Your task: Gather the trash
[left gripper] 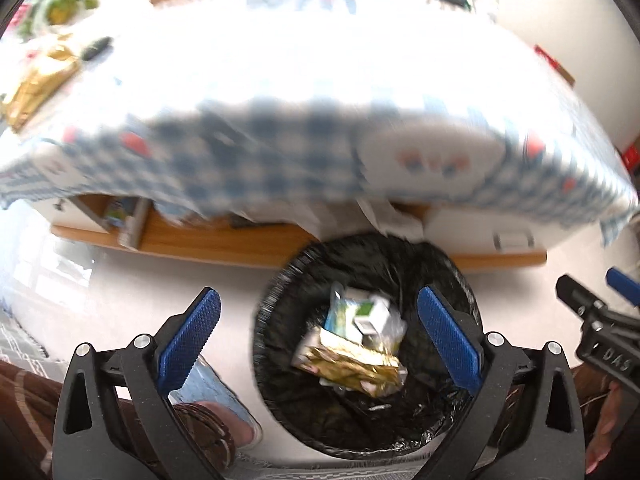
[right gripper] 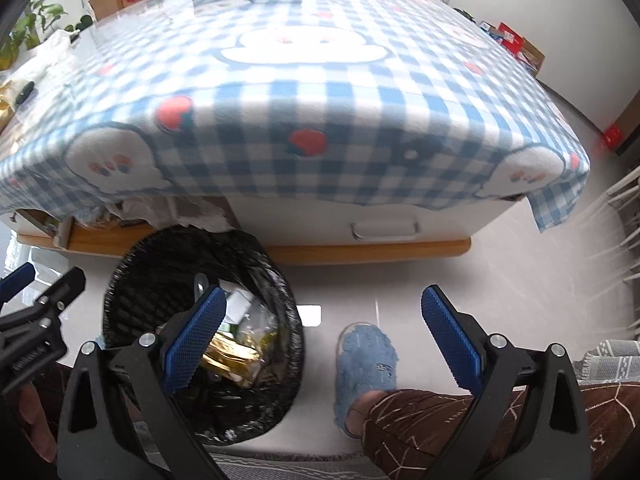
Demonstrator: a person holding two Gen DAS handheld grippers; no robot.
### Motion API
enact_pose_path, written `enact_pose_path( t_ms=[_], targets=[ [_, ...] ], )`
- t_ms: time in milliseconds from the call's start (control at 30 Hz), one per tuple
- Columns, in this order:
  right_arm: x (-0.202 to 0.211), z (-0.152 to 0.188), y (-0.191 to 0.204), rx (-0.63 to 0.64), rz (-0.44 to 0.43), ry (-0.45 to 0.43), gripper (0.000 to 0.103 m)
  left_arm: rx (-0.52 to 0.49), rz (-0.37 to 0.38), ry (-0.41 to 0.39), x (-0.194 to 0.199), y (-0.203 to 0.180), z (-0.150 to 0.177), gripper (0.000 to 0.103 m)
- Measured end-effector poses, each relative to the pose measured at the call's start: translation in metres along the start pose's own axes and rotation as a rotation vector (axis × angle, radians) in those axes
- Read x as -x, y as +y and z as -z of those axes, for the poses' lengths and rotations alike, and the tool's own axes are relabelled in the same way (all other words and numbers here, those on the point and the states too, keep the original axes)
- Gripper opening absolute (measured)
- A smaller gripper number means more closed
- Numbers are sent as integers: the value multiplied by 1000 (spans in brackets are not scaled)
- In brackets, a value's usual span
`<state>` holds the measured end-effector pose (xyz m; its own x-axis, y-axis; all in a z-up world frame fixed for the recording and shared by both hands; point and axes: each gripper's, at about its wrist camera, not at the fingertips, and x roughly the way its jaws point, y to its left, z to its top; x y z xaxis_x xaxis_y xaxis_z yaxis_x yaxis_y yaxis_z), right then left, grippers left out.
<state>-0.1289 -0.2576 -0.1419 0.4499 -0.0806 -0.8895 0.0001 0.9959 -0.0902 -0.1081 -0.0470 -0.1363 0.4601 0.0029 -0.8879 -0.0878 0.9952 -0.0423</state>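
Observation:
A black-lined trash bin (left gripper: 280, 300) stands on the floor in front of the table. Inside lie a gold wrapper (left gripper: 352, 364) and a white and green carton (left gripper: 368, 314). My left gripper (left gripper: 320, 332) is open and empty above the bin. My right gripper (right gripper: 324, 336) is open and empty to the right of the bin (right gripper: 160, 276), over the floor. The gold wrapper also shows in the right wrist view (right gripper: 232, 356). A gold bag (left gripper: 36, 80) lies on the table at the far left.
A low table with a blue checked cloth (right gripper: 320, 92) fills the back. A dark remote (left gripper: 96, 48) lies beside the gold bag. Blue slippers (right gripper: 366, 360) and the person's legs are near the bin. Plants and boxes stand behind the table.

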Motion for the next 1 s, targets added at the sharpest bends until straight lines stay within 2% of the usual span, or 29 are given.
enact_pose_path(
  t_ms=[67, 233, 367, 533, 700, 1000],
  targets=[
    [12, -5, 6, -3, -19, -23, 94, 15, -3, -37, 19, 9, -7, 97],
    [57, -14, 19, 12, -64, -108, 94, 5, -25, -66, 56, 20, -22, 97],
    [99, -18, 25, 34, -67, -197, 94, -11, 4, -123, 93, 23, -28, 97],
    [129, -19, 20, 8, -88, -234, 94, -17, 32, -154, 119, 25, -27, 97],
    [139, -21, 17, -2, -97, -247, 94, -42, 37, -170, 132, 21, -27, 97],
    [129, -20, 13, -10, -92, -231, 94, -44, 42, -159, 126, 21, -27, 97]
  ],
)
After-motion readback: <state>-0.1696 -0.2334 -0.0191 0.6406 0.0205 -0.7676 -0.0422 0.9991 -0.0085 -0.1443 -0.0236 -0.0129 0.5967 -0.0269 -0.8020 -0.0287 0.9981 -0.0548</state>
